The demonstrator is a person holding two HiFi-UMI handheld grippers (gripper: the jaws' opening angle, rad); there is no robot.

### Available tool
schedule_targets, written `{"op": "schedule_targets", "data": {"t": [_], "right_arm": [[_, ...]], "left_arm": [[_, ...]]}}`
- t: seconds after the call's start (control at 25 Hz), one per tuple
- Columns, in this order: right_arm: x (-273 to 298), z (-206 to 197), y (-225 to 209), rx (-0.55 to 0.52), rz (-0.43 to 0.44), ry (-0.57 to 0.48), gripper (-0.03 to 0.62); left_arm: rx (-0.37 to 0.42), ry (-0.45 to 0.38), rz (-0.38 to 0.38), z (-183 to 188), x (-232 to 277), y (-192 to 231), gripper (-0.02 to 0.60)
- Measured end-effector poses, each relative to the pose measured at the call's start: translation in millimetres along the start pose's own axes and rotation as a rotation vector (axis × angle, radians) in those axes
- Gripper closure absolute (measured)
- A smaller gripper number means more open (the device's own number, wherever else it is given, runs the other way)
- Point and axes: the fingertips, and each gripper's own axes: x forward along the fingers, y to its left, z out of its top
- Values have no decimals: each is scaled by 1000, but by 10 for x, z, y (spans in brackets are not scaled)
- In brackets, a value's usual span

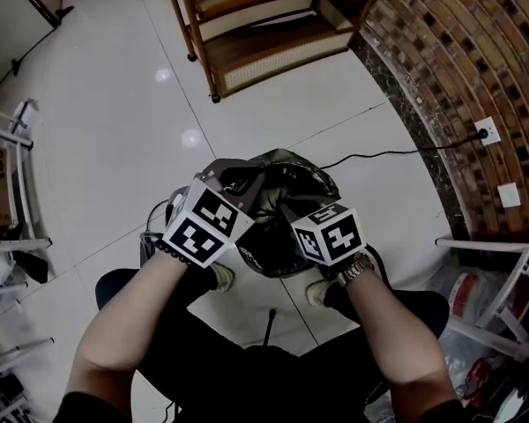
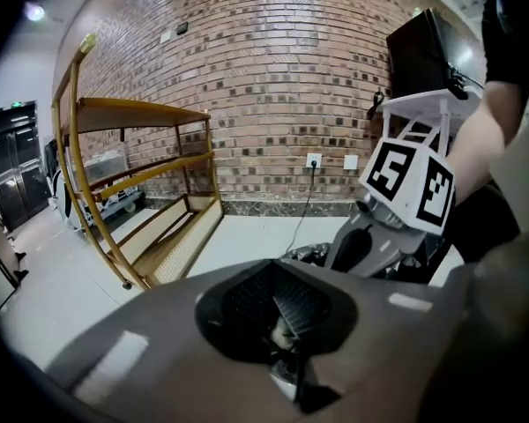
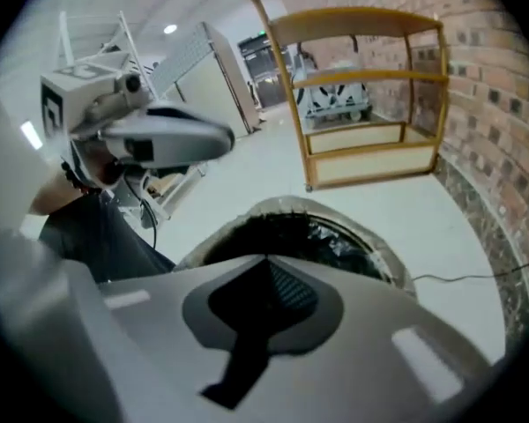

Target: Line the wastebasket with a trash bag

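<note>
1. At the left side of the basket mouth, the left tongs are clenched. The left gripper view shows a small shiny fold in their seam, which I judge to be film of the trash bag. The left forearm comes up from the lap, and the tongs point forward and down at the far left rim.
2. Between the shoes, on the white floor, stands the wastebasket with its round mouth upward and the black bag inside. How far the bag edge is folded over the rim I cannot tell. The basket lies just ahead of and below both tongs, so I think the coming move goes outward and down over the rim.
3. At the near right rim, the right tongs are also pressed together, with nothing seen between them. They are a little nearer to the person than the left ones, and the right forearm slopes down toward the basket
</note>
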Motion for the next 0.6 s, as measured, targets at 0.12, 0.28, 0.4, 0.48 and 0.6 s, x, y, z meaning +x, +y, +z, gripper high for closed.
{"op": "schedule_targets", "data": {"t": [0.12, 0.28, 0.4, 0.48, 0.6], "right_arm": [[-217, 32, -1, -10, -32, -33, 592], [-454, 62, 9, -27, -71, -81, 592], [-589, 70, 29, -49, -96, -124, 592], [-658, 73, 63, -68, -109, -157, 592], [-730, 54, 145, -107, -122, -200, 592]], "left_arm": [[6, 19, -17, -23, -36, -167, 578], [-59, 21, -38, -90, -62, -385, 578], [-67, 15, -44, -125, -49, -566, 578], [-56, -5, -33, -112, -46, -657, 578], [-29, -36, -10, -86, -50, -771, 578]]}}
